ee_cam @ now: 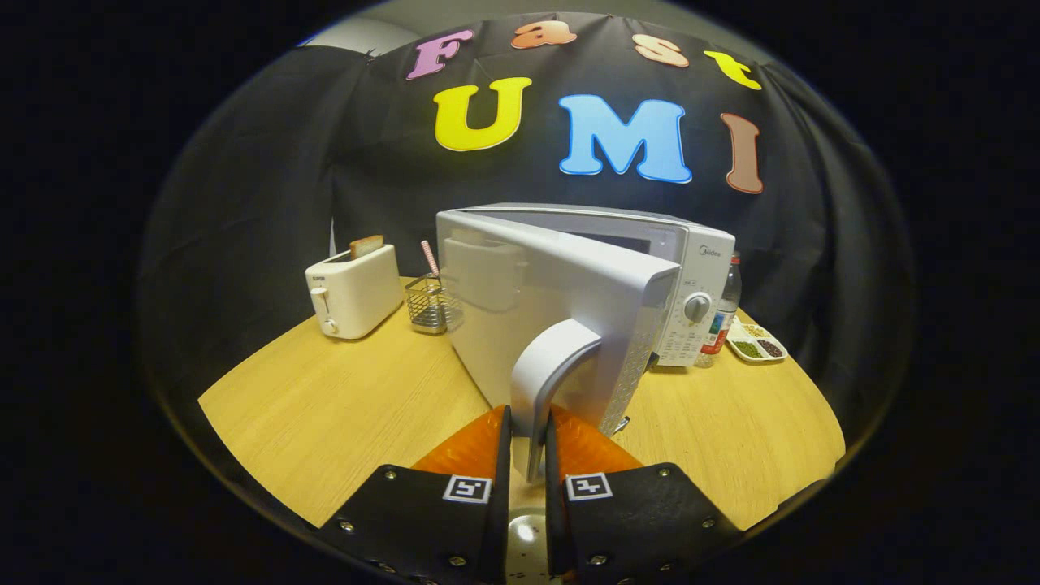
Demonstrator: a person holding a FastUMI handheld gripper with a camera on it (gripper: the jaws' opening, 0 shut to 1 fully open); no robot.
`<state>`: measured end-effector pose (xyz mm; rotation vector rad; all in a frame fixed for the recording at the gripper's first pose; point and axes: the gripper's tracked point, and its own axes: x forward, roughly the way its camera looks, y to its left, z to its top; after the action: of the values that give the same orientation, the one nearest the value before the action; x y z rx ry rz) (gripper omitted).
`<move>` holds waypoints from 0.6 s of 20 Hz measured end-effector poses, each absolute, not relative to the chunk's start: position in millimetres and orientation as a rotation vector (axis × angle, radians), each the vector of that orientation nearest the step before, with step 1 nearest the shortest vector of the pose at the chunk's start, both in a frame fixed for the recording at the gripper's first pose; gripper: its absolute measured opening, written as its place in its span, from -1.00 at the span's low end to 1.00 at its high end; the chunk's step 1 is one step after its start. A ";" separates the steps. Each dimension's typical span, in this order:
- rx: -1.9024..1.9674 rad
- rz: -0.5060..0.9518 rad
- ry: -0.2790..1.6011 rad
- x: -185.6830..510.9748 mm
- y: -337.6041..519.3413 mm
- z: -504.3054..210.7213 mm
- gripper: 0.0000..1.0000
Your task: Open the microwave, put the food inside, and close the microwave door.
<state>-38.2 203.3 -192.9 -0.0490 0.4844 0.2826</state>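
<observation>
The opening step is judged to be in hand: the gripper [528, 443] is clamped on the lower end of the curved door handle [546, 370], with one finger pressed against each side of it, and the microwave door [543, 302] is seen swung partly out from the front of the microwave [650, 244], hinged on the side nearer the toaster [353, 292]. The cavity behind the door is hidden, so it cannot be told how wide the gap is. No food is held, and which item is meant as the food cannot be settled; a slice of bread [366, 245] is seen standing in the toaster, and a divided dish [756, 341] of small bits lies on the table [325, 406] just beside a bottle [723, 313] on the far side of the microwave. A wire basket [429, 305] stands between the toaster and the door. Next, the door would probably need to be drawn further along its arc until the opening is wide enough, the handle then released and the food fetched, care being taken that the door is not swung into the basket
</observation>
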 end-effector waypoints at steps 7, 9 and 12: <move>-0.077 0.376 0.489 -69.6 253.7 -196.0 -0.61; -0.082 0.401 0.489 -78.3 268.7 -195.0 -0.61; -0.106 0.418 0.476 -87.2 285.9 -195.4 -0.61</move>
<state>-87.2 285.9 -195.4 -0.1064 0.4761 0.4185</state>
